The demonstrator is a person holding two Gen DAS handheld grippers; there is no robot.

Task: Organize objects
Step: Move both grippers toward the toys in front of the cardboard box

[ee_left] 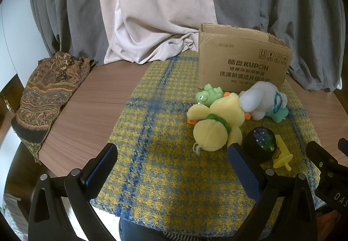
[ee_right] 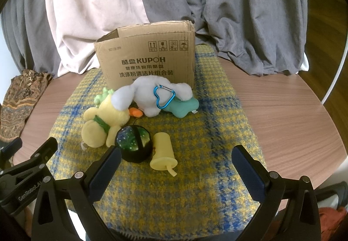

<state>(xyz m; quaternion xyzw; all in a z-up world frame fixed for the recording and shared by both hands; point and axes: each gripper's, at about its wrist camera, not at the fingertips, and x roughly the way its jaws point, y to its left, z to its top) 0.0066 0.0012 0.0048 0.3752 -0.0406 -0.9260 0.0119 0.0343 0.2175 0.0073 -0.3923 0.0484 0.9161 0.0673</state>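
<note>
A heap of toys lies on a yellow-and-blue plaid cloth point(ee_left: 165, 128) in front of an open cardboard box point(ee_left: 241, 62): a yellow plush duck point(ee_left: 217, 123), a white plush dog point(ee_left: 261, 99) with a blue carabiner point(ee_right: 164, 97), a green rubber dinosaur point(ee_left: 208, 94), a teal bone toy point(ee_right: 187, 107), a black ball with green patches point(ee_left: 260, 145) and a yellow plastic cup-shaped toy point(ee_left: 281, 154). My left gripper point(ee_left: 171, 169) is open and empty, near the duck and ball. My right gripper point(ee_right: 176, 171) is open and empty, just short of the ball point(ee_right: 133, 145) and cup toy point(ee_right: 163, 150).
The cloth lies on a round wooden table point(ee_left: 93, 97). A folded brown patterned cloth point(ee_left: 47, 93) hangs over the table's left edge. Grey and pale pink curtains point(ee_left: 152, 12) hang behind the box. The right gripper's body shows at the left wrist view's right edge point(ee_left: 328, 167).
</note>
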